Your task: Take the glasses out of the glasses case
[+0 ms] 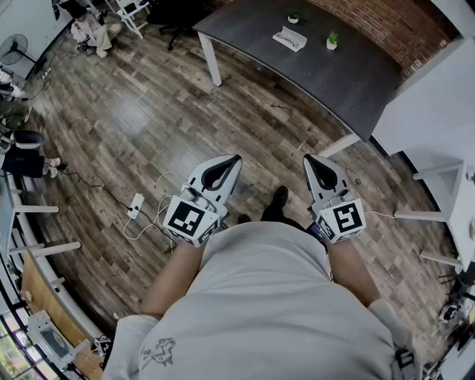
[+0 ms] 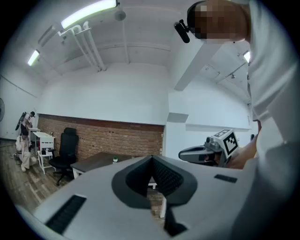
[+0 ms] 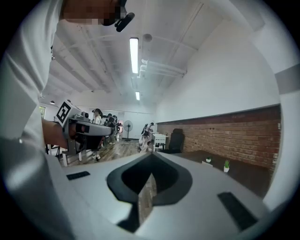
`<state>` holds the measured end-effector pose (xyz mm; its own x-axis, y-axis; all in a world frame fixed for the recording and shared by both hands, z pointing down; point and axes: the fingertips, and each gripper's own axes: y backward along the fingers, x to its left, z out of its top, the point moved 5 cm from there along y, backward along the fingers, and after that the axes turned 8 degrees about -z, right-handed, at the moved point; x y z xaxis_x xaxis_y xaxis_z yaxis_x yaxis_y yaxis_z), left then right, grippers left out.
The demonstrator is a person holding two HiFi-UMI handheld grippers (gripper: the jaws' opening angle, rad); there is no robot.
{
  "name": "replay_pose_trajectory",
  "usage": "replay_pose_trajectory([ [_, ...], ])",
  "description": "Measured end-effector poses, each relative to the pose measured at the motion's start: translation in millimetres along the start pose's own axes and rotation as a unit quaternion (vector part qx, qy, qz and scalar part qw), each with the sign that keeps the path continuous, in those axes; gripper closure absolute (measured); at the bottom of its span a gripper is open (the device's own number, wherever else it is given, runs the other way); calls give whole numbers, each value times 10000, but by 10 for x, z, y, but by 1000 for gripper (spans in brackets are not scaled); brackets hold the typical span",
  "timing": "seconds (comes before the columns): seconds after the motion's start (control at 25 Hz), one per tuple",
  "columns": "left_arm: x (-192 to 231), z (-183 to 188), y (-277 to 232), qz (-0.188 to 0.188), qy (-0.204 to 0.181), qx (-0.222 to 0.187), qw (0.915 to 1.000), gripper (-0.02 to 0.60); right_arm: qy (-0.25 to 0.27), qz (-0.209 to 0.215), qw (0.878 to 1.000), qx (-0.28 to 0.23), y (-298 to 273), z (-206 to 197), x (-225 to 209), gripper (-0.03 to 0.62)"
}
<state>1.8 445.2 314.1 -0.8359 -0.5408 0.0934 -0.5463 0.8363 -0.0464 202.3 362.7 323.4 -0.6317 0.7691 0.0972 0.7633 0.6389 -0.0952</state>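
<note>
Glasses case (image 1: 289,38) shows as a pale, flat rectangle lying on the dark grey counter (image 1: 349,82), well ahead of both tongs and closer to the right pair's line than the left's. It is too small to tell whether it is open or what it holds. One potted plant (image 1: 294,16) stands just beyond it, farther from the tongs, and a second potted plant (image 1: 332,39) stands near it on the right pair's side. The left tongs (image 1: 236,160) and right tongs (image 1: 306,158) are held level and apart over the wooden floor (image 1: 148,126), in front of the person. Each pair's jaws are closed tip to tip with nothing between them.
</note>
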Motion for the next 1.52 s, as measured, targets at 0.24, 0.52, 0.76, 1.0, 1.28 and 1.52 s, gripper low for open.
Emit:
replay_pose_trajectory([
  [0.24, 142, 11, -131, 91, -17, 10, 10000, 571, 42, 21, 10000, -13, -173, -11, -120, 589],
  [0.52, 302, -43, -399, 77, 82, 76, 9999, 571, 23, 82, 9999, 77, -378, -62, -339, 589],
  [0.76, 450, -98, -760, 70, 170, 149, 9997, 571, 54, 166, 9997, 171, -575, -163, -663, 589],
  [1.0, 634, -80, -1256, 107, 211, 245, 9994, 571, 71, 148, 9997, 182, -806, -210, -1164, 588],
  [1.28, 729, -33, -1957, 136, 199, 390, 9989, 571, -40, 192, 9995, 233, -1024, -322, -1864, 531],
  [1.52, 704, -87, -2385, 172, 203, 532, 9982, 571, -97, 248, 9994, 232, -1087, -442, -2375, 486],
])
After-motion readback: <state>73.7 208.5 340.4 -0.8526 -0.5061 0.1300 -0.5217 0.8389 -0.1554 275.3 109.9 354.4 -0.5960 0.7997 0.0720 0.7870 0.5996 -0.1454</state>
